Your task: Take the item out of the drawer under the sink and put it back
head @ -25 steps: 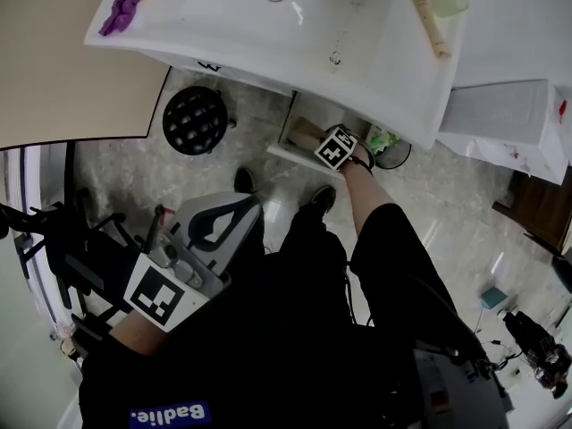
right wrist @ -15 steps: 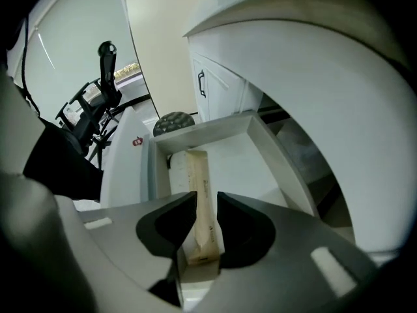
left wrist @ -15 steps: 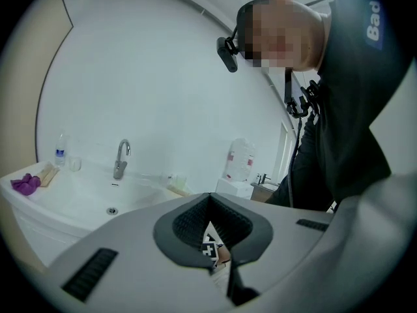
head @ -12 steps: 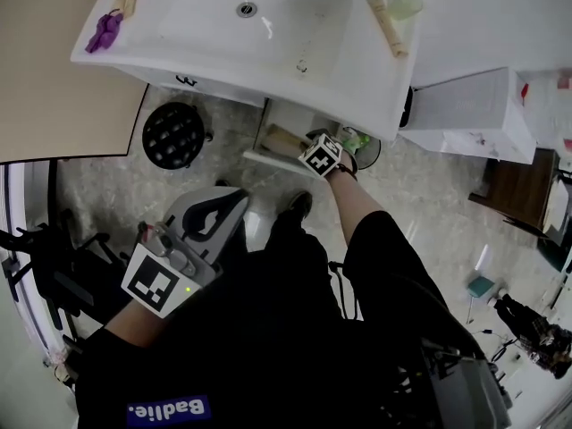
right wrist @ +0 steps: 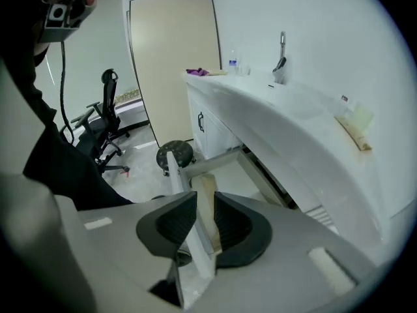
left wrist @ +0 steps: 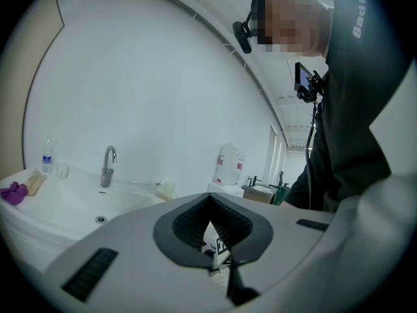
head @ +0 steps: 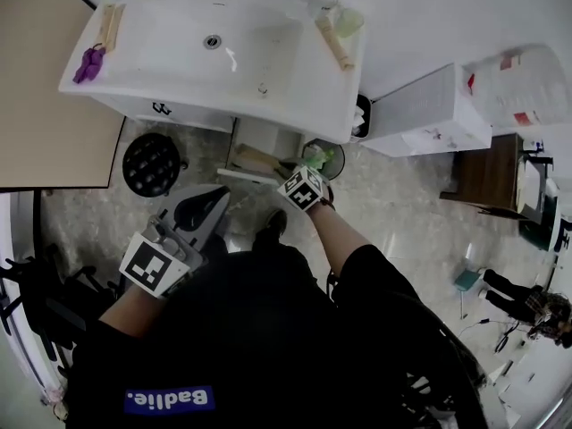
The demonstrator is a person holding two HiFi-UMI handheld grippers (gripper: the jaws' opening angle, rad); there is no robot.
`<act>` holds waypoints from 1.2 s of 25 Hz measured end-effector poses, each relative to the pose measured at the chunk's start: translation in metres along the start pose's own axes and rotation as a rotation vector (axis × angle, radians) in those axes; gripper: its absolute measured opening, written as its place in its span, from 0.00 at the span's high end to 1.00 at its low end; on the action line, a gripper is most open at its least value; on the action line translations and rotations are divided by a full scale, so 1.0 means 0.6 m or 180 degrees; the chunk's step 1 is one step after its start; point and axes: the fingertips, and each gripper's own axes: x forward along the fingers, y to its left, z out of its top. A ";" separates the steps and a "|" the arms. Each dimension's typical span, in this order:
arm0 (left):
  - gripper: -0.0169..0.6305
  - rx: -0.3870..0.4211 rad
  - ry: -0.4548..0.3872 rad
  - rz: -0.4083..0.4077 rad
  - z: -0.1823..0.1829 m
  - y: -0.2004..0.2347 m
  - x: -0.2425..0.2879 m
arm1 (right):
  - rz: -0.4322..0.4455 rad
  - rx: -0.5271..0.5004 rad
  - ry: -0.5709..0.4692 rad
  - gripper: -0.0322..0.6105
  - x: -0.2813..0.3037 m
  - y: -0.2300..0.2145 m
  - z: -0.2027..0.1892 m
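Observation:
Under the white sink [head: 223, 52] the drawer [head: 241, 175] stands pulled out. A flat beige item [head: 259, 159] lies inside it, along the white front panel. My right gripper, seen by its marker cube [head: 304, 189], hangs above and to the right of the drawer, pointing steeply down. In the right gripper view my right gripper [right wrist: 203, 197] is open; the drawer front [right wrist: 179, 188] and the beige item [right wrist: 206, 204] show through the gap, below the jaws. My left gripper [head: 220, 195] is held at the lower left, its tips together and empty [left wrist: 208, 197].
A black round stool [head: 150, 164] stands left of the drawer and a bin with a green liner [head: 323, 157] right of it. A white cabinet [head: 429, 114] is further right. A beige door [head: 45, 105] is at the left, an office chair [right wrist: 107, 119] behind.
My right gripper has lifted up and away from the drawer. The beige item has stayed in the drawer. The head view has swung up to show the whole sink. The left gripper rose a little.

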 end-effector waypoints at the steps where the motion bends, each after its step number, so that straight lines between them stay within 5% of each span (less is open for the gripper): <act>1: 0.97 0.0009 -0.0004 -0.0015 0.002 -0.003 0.000 | -0.0011 0.0016 -0.0059 0.84 -0.015 0.007 0.006; 30: 0.97 0.0180 -0.0051 -0.0370 0.041 -0.065 0.049 | -0.0014 0.0218 -0.2570 0.90 -0.472 0.133 0.287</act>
